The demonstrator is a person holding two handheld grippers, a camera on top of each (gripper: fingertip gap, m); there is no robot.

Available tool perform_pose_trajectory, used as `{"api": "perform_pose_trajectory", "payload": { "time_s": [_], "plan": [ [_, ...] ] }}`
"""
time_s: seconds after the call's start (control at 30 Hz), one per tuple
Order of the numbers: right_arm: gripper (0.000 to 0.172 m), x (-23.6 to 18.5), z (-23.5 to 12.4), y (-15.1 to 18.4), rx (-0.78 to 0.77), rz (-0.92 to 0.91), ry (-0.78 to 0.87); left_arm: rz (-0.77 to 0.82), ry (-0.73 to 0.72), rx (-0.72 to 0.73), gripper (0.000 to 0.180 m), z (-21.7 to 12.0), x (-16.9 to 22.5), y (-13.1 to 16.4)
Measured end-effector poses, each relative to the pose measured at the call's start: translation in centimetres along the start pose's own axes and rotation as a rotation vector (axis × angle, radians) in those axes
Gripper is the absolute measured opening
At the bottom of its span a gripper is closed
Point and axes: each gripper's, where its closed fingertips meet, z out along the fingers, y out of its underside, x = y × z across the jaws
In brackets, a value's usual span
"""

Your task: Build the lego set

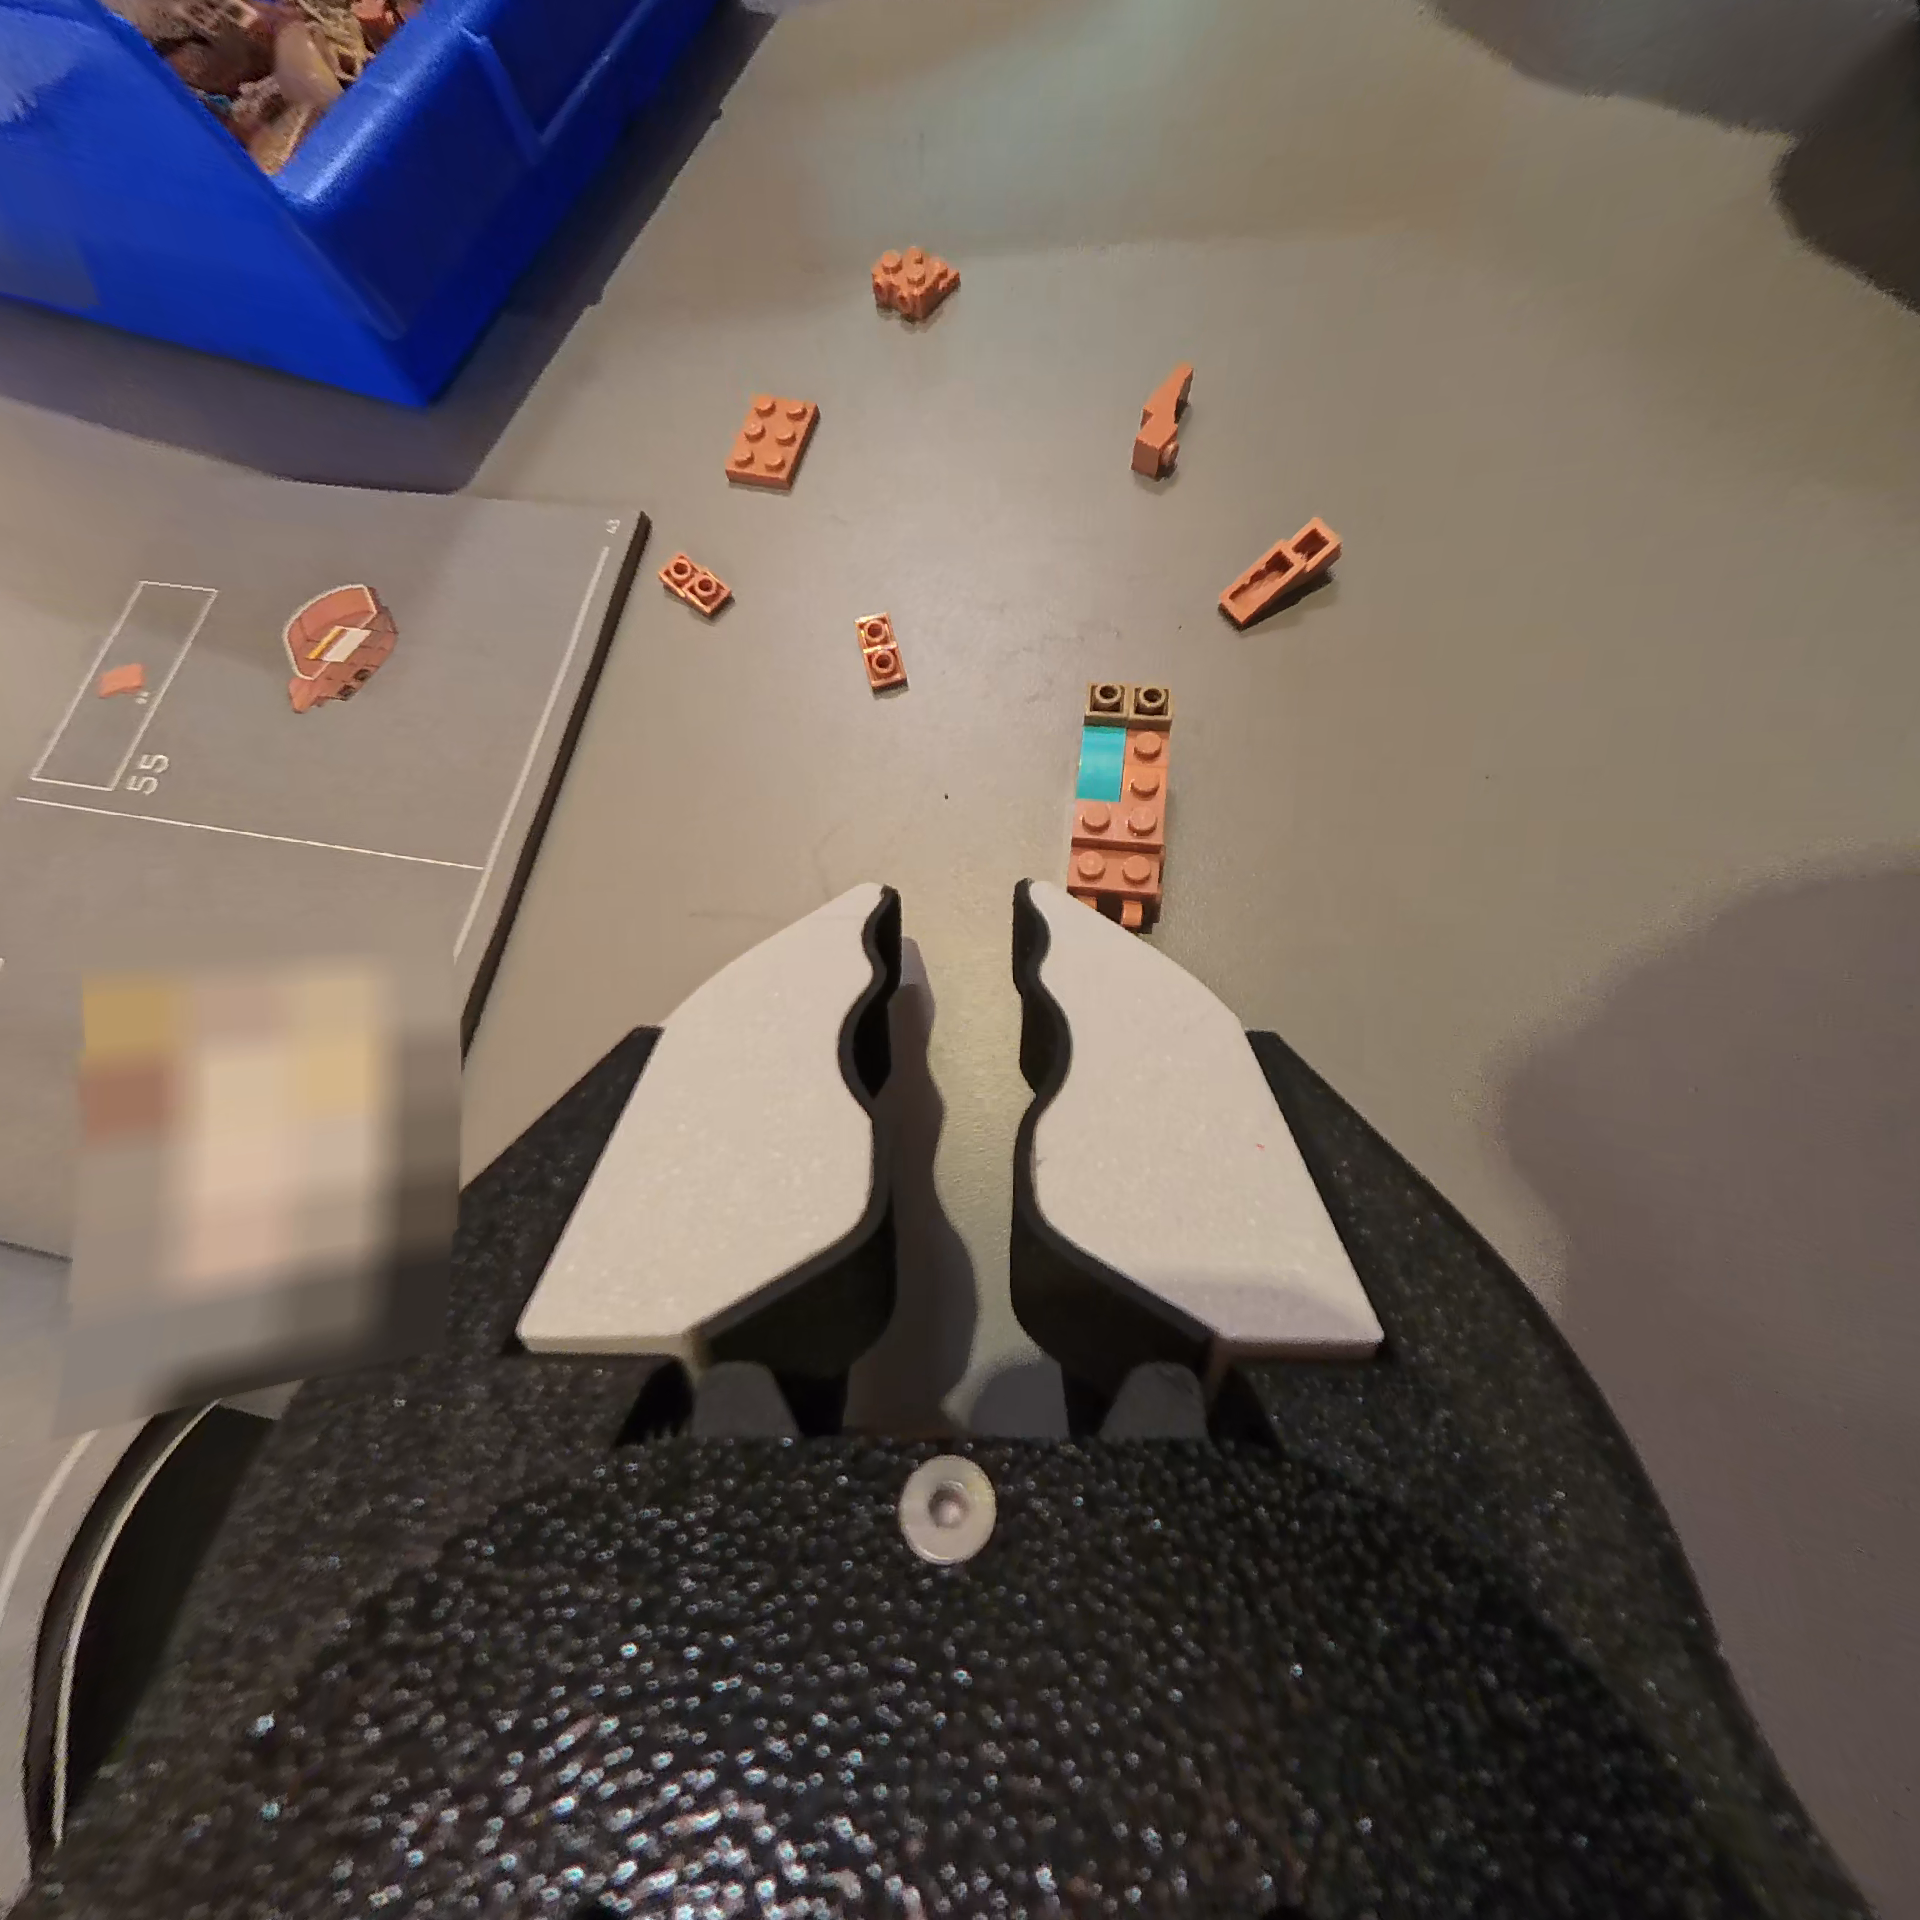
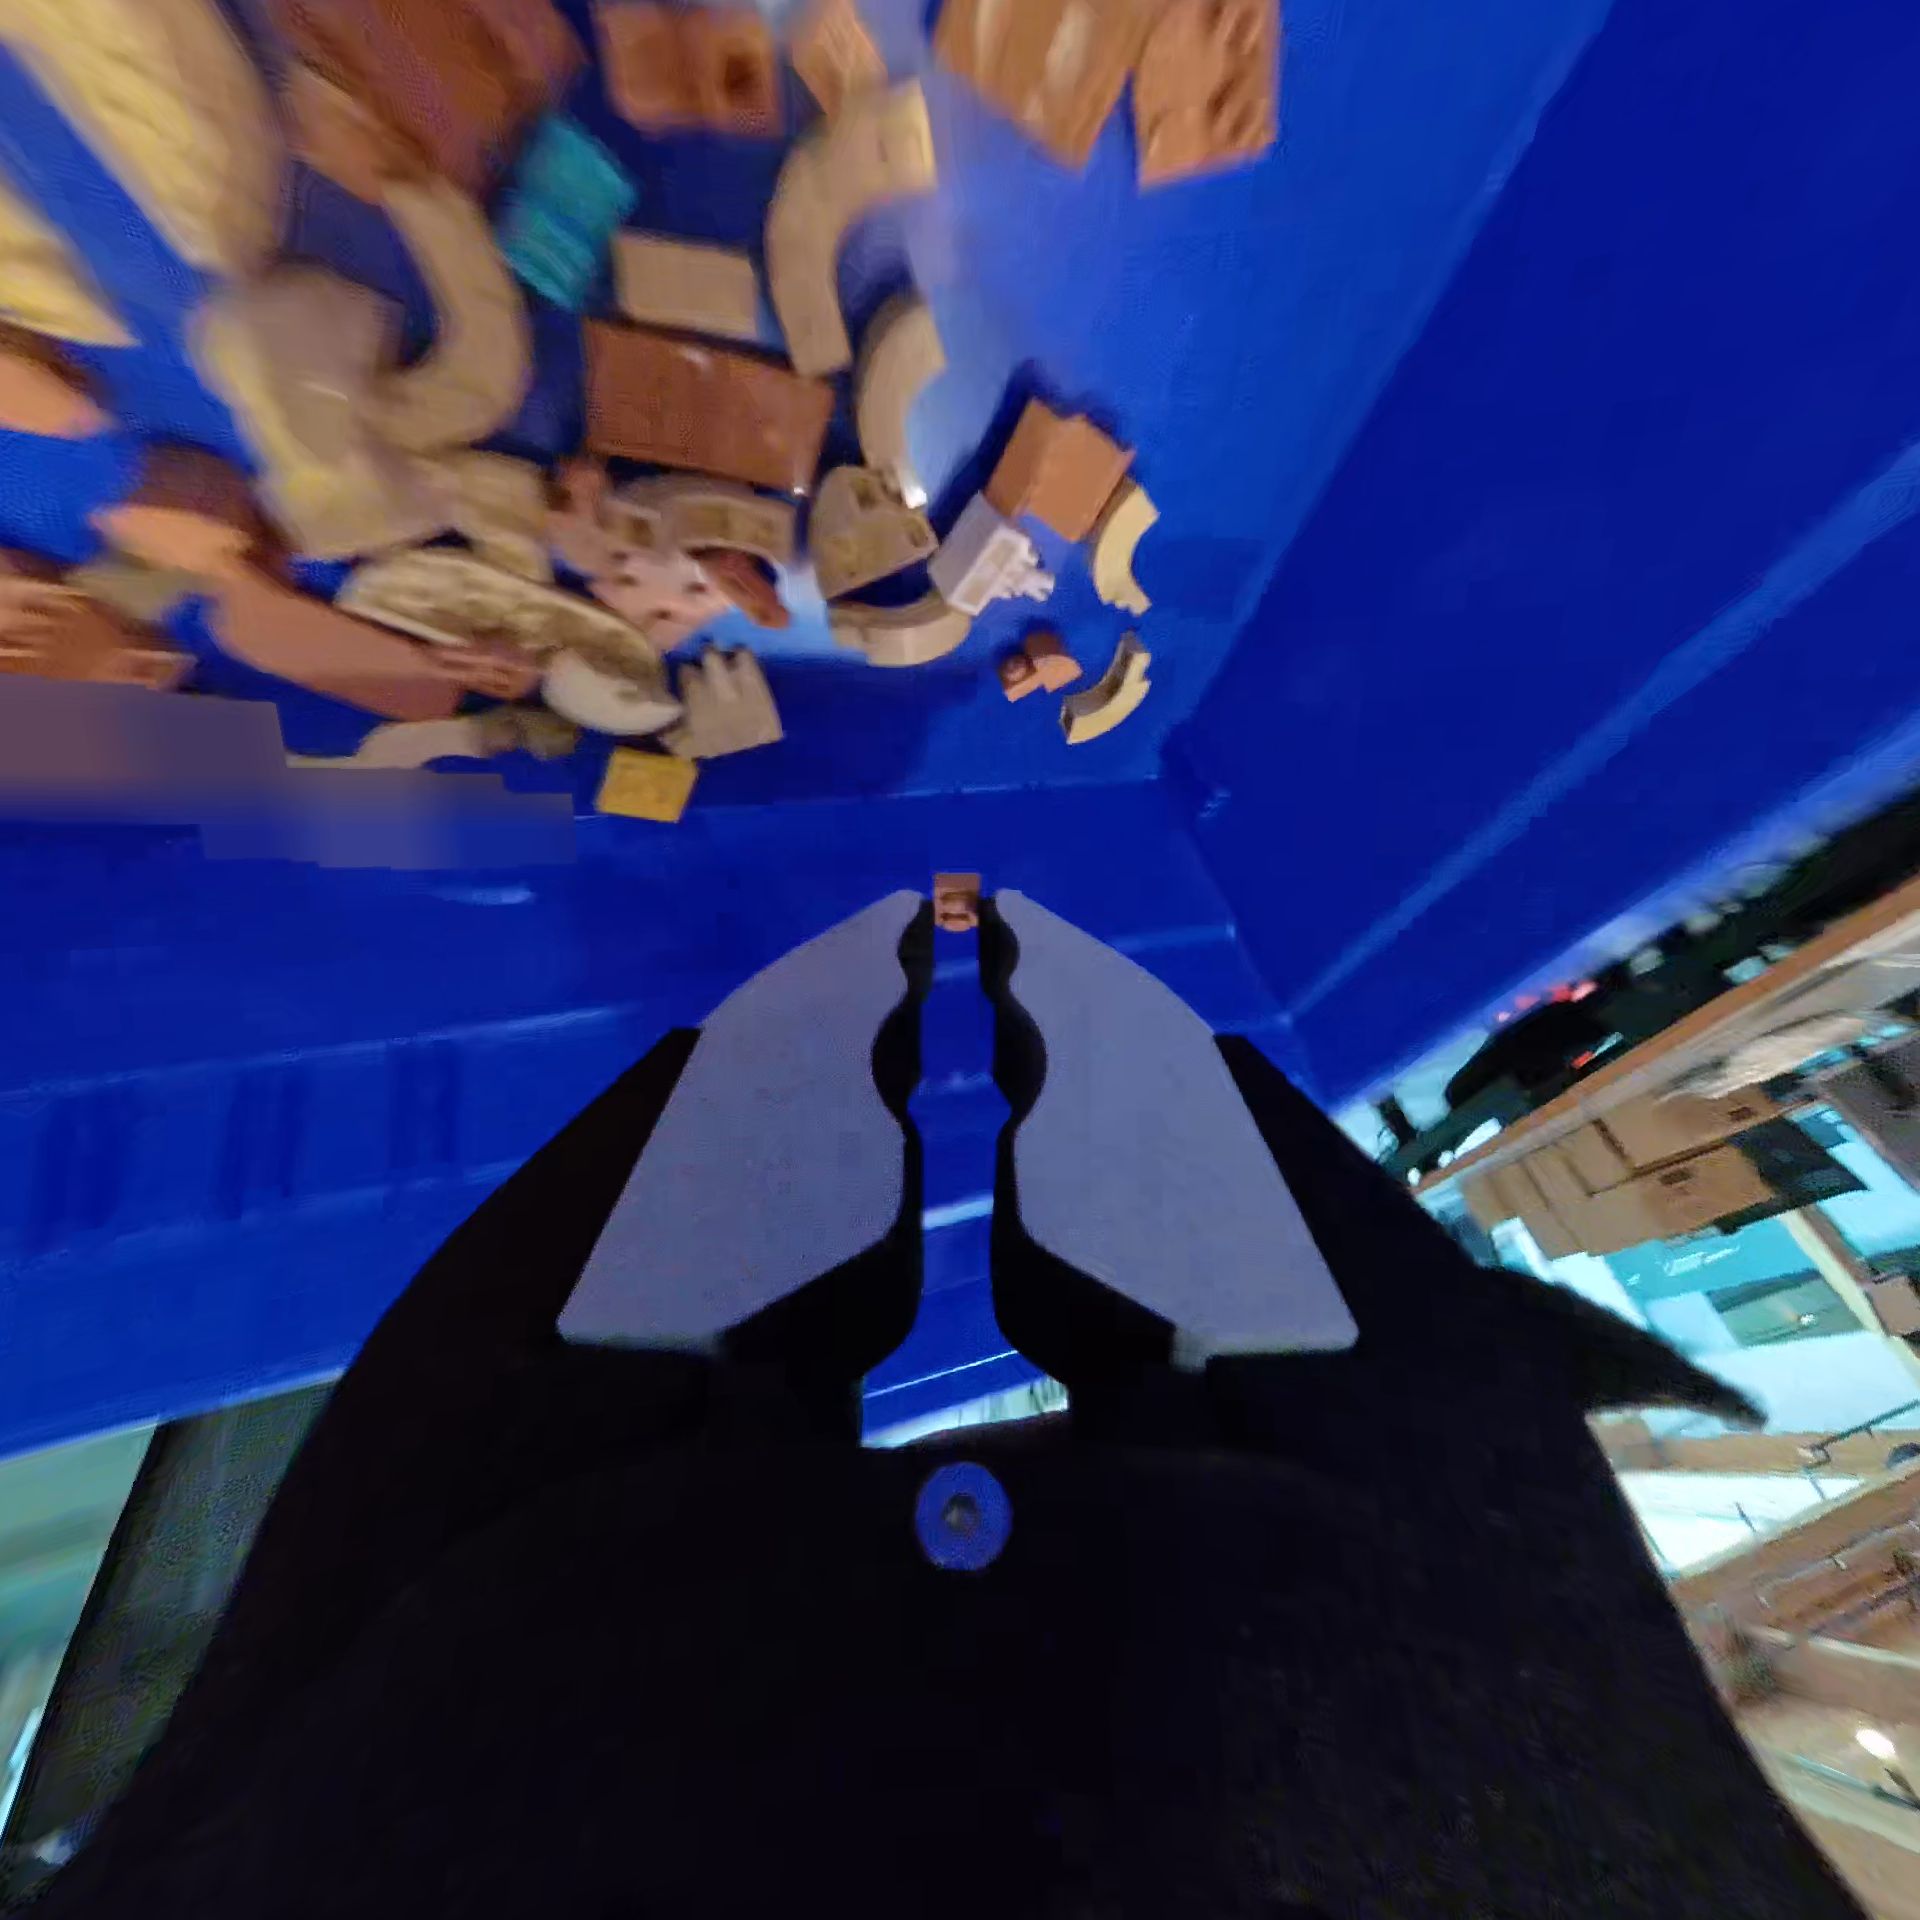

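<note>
Blue bin (image 2: 1455,416): right tool (image 2: 957,914) sits inside it, clamped at the very tips on a small brown brick piece (image 2: 957,899), pads tight on both sides. Loose pile of tan and brown bricks (image 2: 623,468) lies far-left of it on the bin floor.

Grey counter (image 1: 1455,727): left tool (image 1: 956,914) hovers with fingers apart, nothing between them. Brown-and-teal brick assembly (image 1: 1127,800) lies just right of its right fingertip, long axis running near-to-far. Open instruction booklet (image 1: 312,779) to the left. Small brown plates (image 1: 774,442) scattered farther out.
</note>
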Motion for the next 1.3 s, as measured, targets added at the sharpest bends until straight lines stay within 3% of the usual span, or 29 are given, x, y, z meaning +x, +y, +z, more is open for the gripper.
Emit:
{"api": "perform_pose_trajectory", "payload": {
  "time_s": [0.1,0.23,0.37,0.47,0.73,1.3],
  "plan": [
    [0.008,-4.0,-6.6,-1.9,0.262,0.003,0.113,-0.004,-0.006,0.006,0.020,-0.1,-0.1,-0.1],
    [0.008,-14.3,-13.4,-5.8,0.588,-0.144,0.162,0.000,0.003,-0.001,0.020,0.0,0.0,0.0],
    [0.008,-23.6,-16.1,-10.6,0.806,-0.302,0.176,0.024,0.034,-0.007,0.021,0.1,0.6,0.1],
    [0.008,-27.3,-16.8,-14.0,0.927,-0.355,0.161,0.031,0.053,0.005,0.022,0.0,0.9,-0.1],
    [0.008,-30.7,-15.0,-18.7,1.038,-0.361,0.028,0.048,0.060,0.014,0.022,-0.2,1.1,-0.1],
    [0.010,-31.2,-12.7,-18.9,1.038,-0.350,-0.039,0.024,0.034,0.013,0.022,-0.2,0.6,-0.1]
  ]
}}
